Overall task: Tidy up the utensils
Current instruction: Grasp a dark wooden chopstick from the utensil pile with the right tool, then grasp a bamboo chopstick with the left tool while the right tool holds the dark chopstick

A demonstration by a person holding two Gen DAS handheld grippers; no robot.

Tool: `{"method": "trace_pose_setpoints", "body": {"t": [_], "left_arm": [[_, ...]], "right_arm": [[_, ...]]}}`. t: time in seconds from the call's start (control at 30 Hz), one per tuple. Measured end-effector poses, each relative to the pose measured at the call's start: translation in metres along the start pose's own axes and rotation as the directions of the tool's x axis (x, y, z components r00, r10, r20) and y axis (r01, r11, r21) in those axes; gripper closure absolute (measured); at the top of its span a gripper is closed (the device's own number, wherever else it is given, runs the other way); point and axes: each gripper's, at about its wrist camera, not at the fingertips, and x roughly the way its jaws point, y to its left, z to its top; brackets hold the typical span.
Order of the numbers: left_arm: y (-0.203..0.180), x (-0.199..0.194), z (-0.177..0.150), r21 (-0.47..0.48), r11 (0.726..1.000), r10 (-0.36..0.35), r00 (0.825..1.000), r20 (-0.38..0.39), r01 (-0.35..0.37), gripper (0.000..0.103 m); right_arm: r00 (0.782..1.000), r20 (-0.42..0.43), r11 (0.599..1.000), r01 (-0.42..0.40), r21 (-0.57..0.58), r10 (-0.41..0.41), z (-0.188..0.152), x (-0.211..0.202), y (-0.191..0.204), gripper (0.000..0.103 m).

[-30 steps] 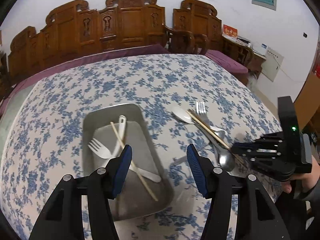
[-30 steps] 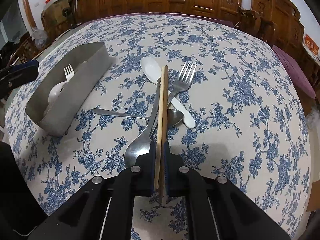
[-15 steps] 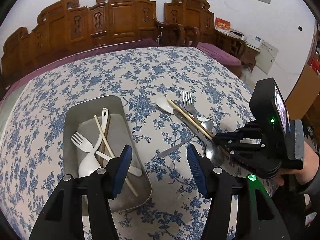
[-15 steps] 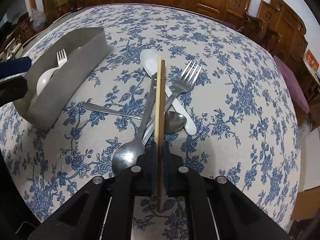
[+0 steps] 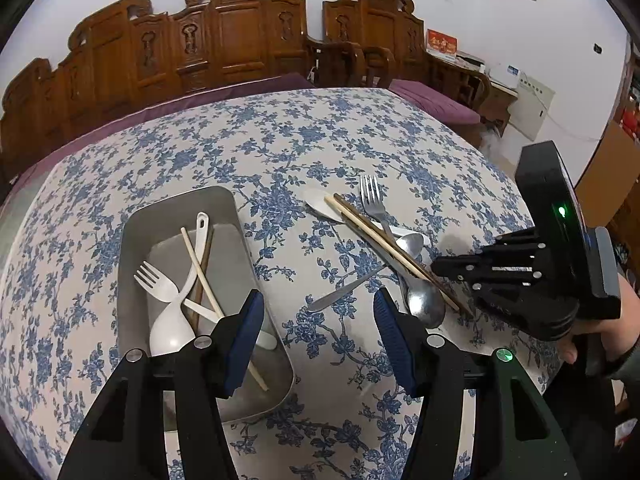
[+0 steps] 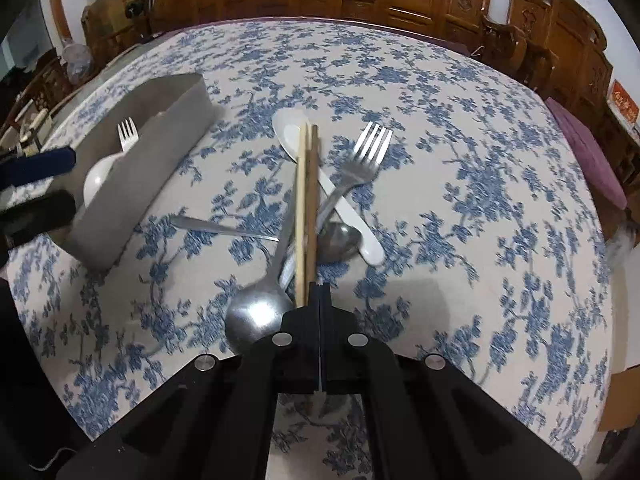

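Note:
A metal tray [image 5: 132, 240] on the floral tablecloth holds a white fork [image 5: 154, 280], a white spoon [image 5: 176, 320] and chopsticks [image 5: 200, 272]. My left gripper [image 5: 318, 332] is open, hovering by the tray's near right corner. Right of the tray lies a pile: wooden chopsticks [image 5: 376, 240], a white spoon [image 6: 288, 136], a metal fork [image 6: 364, 160] and metal spoons [image 6: 256, 312]. My right gripper [image 6: 320, 292] is shut on the near end of the wooden chopsticks [image 6: 306, 200]; it also shows in the left wrist view [image 5: 436, 270]. The tray shows at the left in the right wrist view [image 6: 160, 152].
Carved wooden chairs [image 5: 240, 40] stand behind the table's far edge. The table edge drops off at the right, near a purple cushion [image 6: 592, 152]. A metal utensil handle [image 6: 224, 228] lies between tray and pile.
My right gripper has tipped the chopsticks' far ends lower over the pile. My left gripper has drifted left and back, so the tray sits further right in its view.

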Motion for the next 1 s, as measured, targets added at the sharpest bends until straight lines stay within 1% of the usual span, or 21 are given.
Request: {"method": "trace_pose_setpoints", "body": {"t": [0.1, 0.33, 0.4, 0.53, 0.6, 0.67, 0.77, 0.87, 1.0], "left_arm": [[-0.001, 0.002, -0.001, 0.003, 1.000, 0.002, 1.000, -0.007, -0.002, 0.049], [-0.002, 0.005, 0.000, 0.010, 1.000, 0.001, 1.000, -0.012, -0.001, 0.049], [-0.003, 0.006, -0.001, 0.011, 1.000, 0.002, 1.000, -0.015, -0.002, 0.049], [-0.004, 0.008, -0.002, 0.013, 1.000, 0.004, 1.000, -0.019, -0.004, 0.049], [-0.005, 0.010, -0.002, 0.014, 1.000, 0.007, 1.000, -0.023, -0.006, 0.049], [-0.006, 0.011, -0.002, 0.013, 1.000, 0.009, 1.000, -0.026, -0.009, 0.049], [-0.007, 0.012, -0.002, 0.011, 1.000, 0.013, 1.000, -0.029, -0.012, 0.049], [-0.009, 0.015, -0.003, 0.002, 1.000, 0.018, 0.999, -0.035, -0.018, 0.049], [-0.017, 0.022, 0.000, 0.001, 1.000, 0.021, 0.999, -0.048, -0.021, 0.049]], "right_arm": [[1.000, -0.011, 1.000, 0.005, -0.007, -0.005, 0.006, 0.006, 0.001, 0.102], [0.999, -0.027, 1.000, -0.026, -0.005, 0.025, 0.013, 0.012, 0.000, 0.102], [0.999, -0.034, 1.000, -0.016, -0.013, 0.016, 0.014, 0.013, 0.000, 0.099], [0.999, -0.043, 1.000, -0.019, -0.015, 0.018, 0.018, 0.017, 0.002, 0.099], [0.999, -0.051, 1.000, -0.017, -0.008, 0.017, 0.020, 0.018, 0.002, 0.097], [0.996, -0.079, 0.999, -0.027, 0.019, 0.028, 0.021, 0.025, -0.002, 0.096], [0.998, -0.066, 0.999, -0.021, 0.032, 0.023, 0.021, 0.024, -0.006, 0.097], [0.998, -0.025, 0.997, -0.053, 0.060, 0.054, 0.017, 0.013, -0.013, 0.097], [0.997, 0.040, 0.993, -0.075, 0.086, 0.072, 0.008, -0.016, -0.022, 0.097]]}}
